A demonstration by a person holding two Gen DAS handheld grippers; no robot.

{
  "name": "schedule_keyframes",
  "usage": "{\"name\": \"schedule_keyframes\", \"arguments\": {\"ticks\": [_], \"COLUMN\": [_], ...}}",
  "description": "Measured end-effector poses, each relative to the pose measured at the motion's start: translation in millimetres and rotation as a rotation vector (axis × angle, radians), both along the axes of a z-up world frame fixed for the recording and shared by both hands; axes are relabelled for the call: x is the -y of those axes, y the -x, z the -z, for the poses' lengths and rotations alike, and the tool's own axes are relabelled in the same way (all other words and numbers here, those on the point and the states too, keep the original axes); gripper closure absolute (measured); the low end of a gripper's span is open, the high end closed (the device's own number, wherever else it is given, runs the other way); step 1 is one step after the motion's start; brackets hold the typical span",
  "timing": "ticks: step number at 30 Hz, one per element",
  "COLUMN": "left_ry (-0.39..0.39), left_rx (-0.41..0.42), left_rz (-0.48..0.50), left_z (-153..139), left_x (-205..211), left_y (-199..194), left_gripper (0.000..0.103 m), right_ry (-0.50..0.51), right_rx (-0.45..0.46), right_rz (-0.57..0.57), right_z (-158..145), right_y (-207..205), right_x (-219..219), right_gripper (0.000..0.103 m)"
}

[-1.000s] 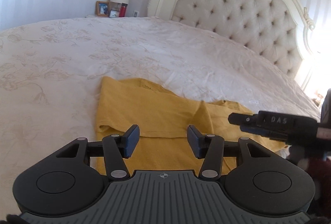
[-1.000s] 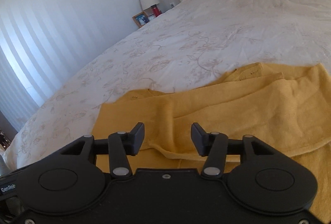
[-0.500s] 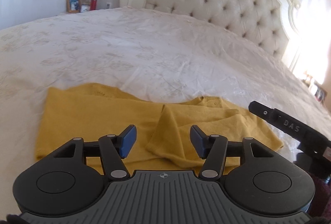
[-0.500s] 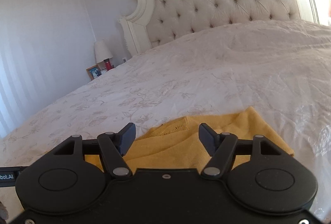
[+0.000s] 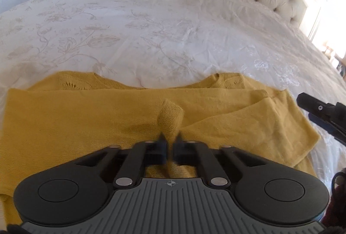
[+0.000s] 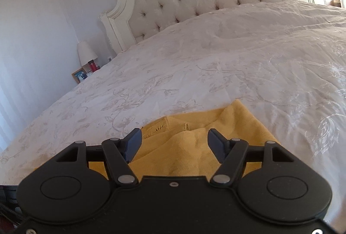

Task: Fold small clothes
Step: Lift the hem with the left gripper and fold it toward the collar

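So here's where the fold stands: the yellow knit top [image 5: 86, 117] is lying flat on the bed [image 5: 164, 24], near the close edge, already doubled lengthwise into a long band with the openwork trim poking out along the far side. The left claw [image 5: 169, 143] is clenched on a pinch of that fabric right around the middle of the near edge, and you can see a little peak of knit standing up between its tips. The right claw [image 6: 174, 145] is released, jaws standing wide apart, hovering over the end of the top [image 6: 194, 147] with cloth under the gap but nothing actually gripped; in the left view its tip [image 5: 320, 112] shows just off the right end of the garment.

My read is that we're at the start of the crosswise fold: one grip made, second one not yet taken. The next move probably calls for the right claw to drop onto the end or corner below it and close on all the layers, not just the top one, because there's a loose flap sitting diagonally on that side that could slide out. Then both would need to lift together and carry that end over to the other, keeping the edges lined up. Knit is floppy, so a low, slow carry seems safest
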State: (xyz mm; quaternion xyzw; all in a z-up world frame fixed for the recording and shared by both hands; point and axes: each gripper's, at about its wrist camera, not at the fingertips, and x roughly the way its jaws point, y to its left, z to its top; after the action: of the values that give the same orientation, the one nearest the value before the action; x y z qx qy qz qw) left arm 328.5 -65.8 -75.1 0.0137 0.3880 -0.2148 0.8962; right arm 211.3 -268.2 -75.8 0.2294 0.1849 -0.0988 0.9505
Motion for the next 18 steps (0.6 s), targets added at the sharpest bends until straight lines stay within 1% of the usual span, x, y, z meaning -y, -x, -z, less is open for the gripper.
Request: {"name": "schedule_keyframes", "arguments": {"ticks": [3, 6, 9, 12, 14, 16, 18], "left_ry": [-0.019, 0.026, 0.052, 0.036, 0.031, 0.048, 0.079], "left_rx": [0.063, 0.109, 0.153, 0.220, 0.253, 0.266, 0.268], "left_rz": [0.012, 0.015, 0.024, 0.038, 0.040, 0.045, 0.057], "left_z": [-24.1, -59.2, -98.8, -129.6, -147.9, -162.0, -173.1], "left_x": [6.2, 10.0, 18.7, 28.8, 34.8, 37.6, 39.4], "left_y": [3.5, -1.4, -11.6, -17.7, -21.8, -25.0, -25.6], "left_gripper": [0.098, 0.098, 0.098, 0.098, 0.098, 0.098, 0.098], "right_ry": [0.007, 0.011, 0.009, 0.006, -0.013, -0.031, -0.056], "right_rx": [0.017, 0.060, 0.146, 0.236, 0.278, 0.278, 0.242], "right_rz": [-0.010, -0.062, -0.164, -0.287, -0.359, -0.412, -0.445], "right_z": [-3.7, -8.0, -15.1, -21.4, -22.6, -20.1, -14.7], "right_y": [2.5, 4.8, 9.1, 14.8, 16.3, 12.5, 4.6], "right_x": [-2.0, -8.8, -20.8, -34.3, -40.0, -43.8, -45.5], "right_gripper": [0.032, 0.032, 0.032, 0.032, 0.032, 0.032, 0.032]}}
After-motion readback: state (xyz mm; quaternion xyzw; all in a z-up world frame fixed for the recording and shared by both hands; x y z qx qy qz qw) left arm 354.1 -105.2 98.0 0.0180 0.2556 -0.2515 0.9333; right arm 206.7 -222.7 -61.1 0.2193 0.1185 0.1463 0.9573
